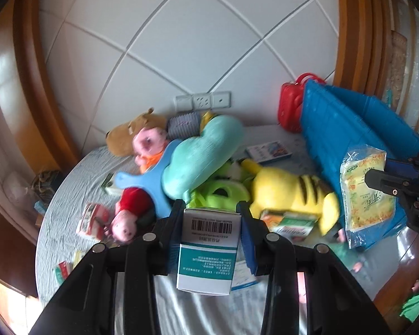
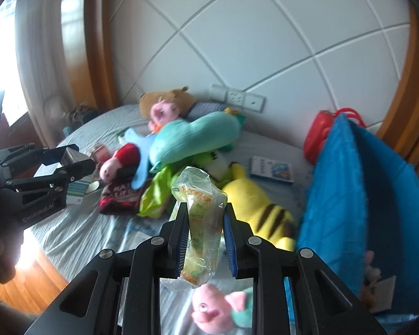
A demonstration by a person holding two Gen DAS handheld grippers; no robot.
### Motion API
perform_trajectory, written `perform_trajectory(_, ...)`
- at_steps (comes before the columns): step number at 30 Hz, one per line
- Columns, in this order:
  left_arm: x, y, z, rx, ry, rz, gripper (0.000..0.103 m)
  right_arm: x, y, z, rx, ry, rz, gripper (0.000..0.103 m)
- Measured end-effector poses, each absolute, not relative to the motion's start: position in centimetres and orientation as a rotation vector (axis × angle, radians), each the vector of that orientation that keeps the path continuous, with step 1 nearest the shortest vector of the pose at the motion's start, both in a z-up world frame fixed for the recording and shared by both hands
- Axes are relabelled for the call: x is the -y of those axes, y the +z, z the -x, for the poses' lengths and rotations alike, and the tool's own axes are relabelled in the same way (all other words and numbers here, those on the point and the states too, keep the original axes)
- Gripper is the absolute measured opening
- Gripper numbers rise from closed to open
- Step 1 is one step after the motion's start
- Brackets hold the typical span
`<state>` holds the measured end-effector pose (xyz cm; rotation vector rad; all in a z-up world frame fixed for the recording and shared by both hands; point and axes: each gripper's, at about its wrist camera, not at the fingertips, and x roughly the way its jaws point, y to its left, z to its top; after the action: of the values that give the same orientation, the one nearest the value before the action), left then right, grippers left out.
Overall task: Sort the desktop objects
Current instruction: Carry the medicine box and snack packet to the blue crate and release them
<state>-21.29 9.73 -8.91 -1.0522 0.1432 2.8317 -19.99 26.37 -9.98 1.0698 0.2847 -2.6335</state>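
My left gripper (image 1: 211, 209) is shut on a white and teal medicine box (image 1: 208, 248) and holds it above the striped tabletop; it also shows at the left of the right wrist view (image 2: 69, 159). My right gripper (image 2: 205, 209) is shut on a clear yellow-green tissue packet (image 2: 201, 223), also in the left wrist view (image 1: 366, 189), in front of the blue bin (image 1: 349, 128). A pile of plush toys lies behind: a yellow striped one (image 1: 293, 195), a teal one (image 1: 204, 153), pink pigs (image 1: 125, 223).
The blue bin (image 2: 363, 195) stands at the right with a red case (image 2: 318, 136) behind it. A small card box (image 2: 271, 170), a dark snack bag (image 2: 120, 195), a green bag (image 2: 156, 192) and small cartons (image 1: 93, 220) lie on the table (image 1: 69, 184).
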Motion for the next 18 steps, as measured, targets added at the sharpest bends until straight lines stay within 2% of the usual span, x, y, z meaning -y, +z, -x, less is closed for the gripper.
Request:
perform_trajectory(8, -20.0, -3.7, 23.4, -0.188, 2.756, 0.879, 0.037, -36.9, -5.4, 19.0, -0.204, -2.802, -0.999, 0.023)
perform_trajectory(18, -33.9, 2.0, 26.1, -0.178, 2.507, 0.724, 0.036, -48.5, -2.4, 18.0, -0.126, -3.023, -0.982, 0.023)
